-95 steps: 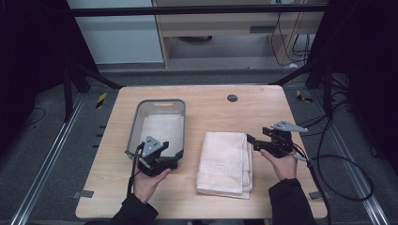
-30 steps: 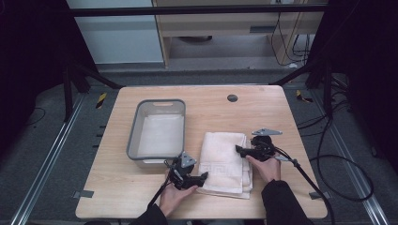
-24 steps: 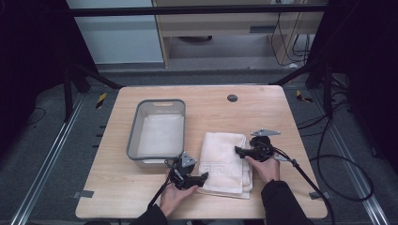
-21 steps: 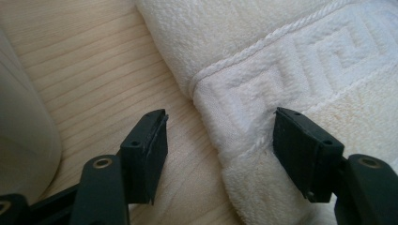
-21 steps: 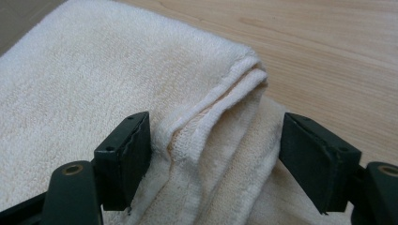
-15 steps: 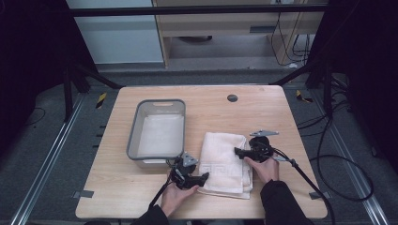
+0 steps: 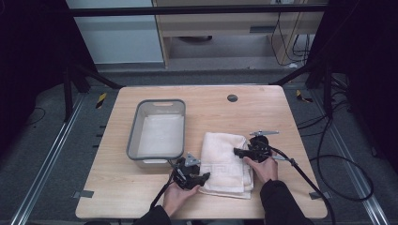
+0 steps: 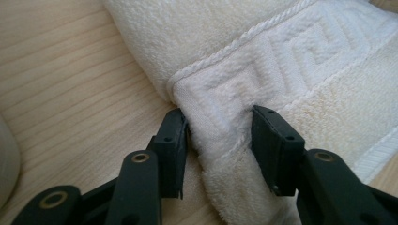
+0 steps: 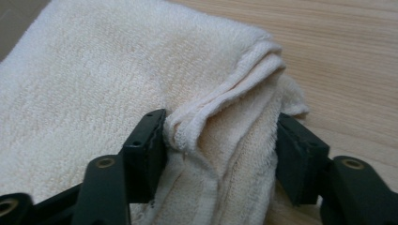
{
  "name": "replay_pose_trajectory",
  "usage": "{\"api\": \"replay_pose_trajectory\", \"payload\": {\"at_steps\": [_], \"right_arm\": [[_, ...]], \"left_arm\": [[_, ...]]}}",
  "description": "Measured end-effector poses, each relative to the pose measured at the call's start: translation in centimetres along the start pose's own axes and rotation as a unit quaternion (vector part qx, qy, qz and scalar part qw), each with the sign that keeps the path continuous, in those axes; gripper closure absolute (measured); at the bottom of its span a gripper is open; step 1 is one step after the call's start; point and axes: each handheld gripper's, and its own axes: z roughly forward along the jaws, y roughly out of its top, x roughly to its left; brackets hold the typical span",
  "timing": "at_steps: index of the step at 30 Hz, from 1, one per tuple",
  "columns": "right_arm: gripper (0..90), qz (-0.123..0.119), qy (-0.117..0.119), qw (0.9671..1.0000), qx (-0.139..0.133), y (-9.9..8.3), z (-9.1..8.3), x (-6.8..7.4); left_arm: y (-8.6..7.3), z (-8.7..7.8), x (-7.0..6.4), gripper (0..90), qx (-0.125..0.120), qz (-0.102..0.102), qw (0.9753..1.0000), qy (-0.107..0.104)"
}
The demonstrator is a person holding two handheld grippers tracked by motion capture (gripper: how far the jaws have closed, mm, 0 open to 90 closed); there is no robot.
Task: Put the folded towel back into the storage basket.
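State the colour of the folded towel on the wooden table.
Cream-white folded terry towel, with an embossed key-pattern band; clearest in the left gripper view.

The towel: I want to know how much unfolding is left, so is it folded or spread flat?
Folded. The towel lies as a compact rectangle, and stacked layered edges show between the right gripper jaws.

1. On the bench [image 7: 117, 187], a bin [image 7: 133, 136] sits left of centre, with a cloth [image 7: 162, 136] in it.
2. A towel [image 7: 223, 159] lies just right of the bin, nearer the front edge.
3. A small disc [image 7: 232, 98] lies behind the towel, well apart.
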Motion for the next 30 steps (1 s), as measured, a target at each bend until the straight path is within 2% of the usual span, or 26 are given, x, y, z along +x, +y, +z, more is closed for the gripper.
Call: {"api": "replay_pose_trajectory", "payload": {"at_steps": [4,8,13,14,16,22,29,30], "right_arm": [[50.2,0.008,0.015,0.9999,0.004,0.1,0.0,0.0],[57.5,0.014,0.029,0.9995,0.006,0.1,0.0,0.0],[63.9,0.012,0.035,0.9993,0.002,0.2,-0.1,0.1],[65.9,0.010,0.038,0.9992,-0.001,0.2,-0.2,0.1],[67.0,0.009,0.040,0.9992,-0.004,0.3,-0.3,0.1],[68.5,0.008,0.047,0.9987,-0.018,0.6,-1.1,0.1],[68.4,-0.004,0.050,0.9982,-0.033,1.0,-2.4,0.6],[68.4,-0.005,0.052,0.9978,-0.040,1.1,-2.9,0.7]], "left_arm": [[0.1,0.0,0.1,60.3,0.004,-0.006,0.9999,-0.014],[0.1,0.0,0.1,65.0,0.005,0.000,0.9998,-0.017],[0.2,-0.1,-0.1,70.1,0.003,0.004,0.9999,-0.016],[0.2,-0.1,-0.1,73.6,0.002,0.003,0.9999,-0.017],[0.1,-0.2,-0.1,75.0,-0.001,-0.005,0.9998,-0.021],[0.2,-0.7,0.1,77.8,-0.009,-0.008,0.9995,-0.031],[0.4,-1.6,-0.3,78.2,-0.022,0.006,0.9993,-0.029],[0.5,-1.9,-0.4,78.2,-0.026,0.013,0.9992,-0.027]]}}
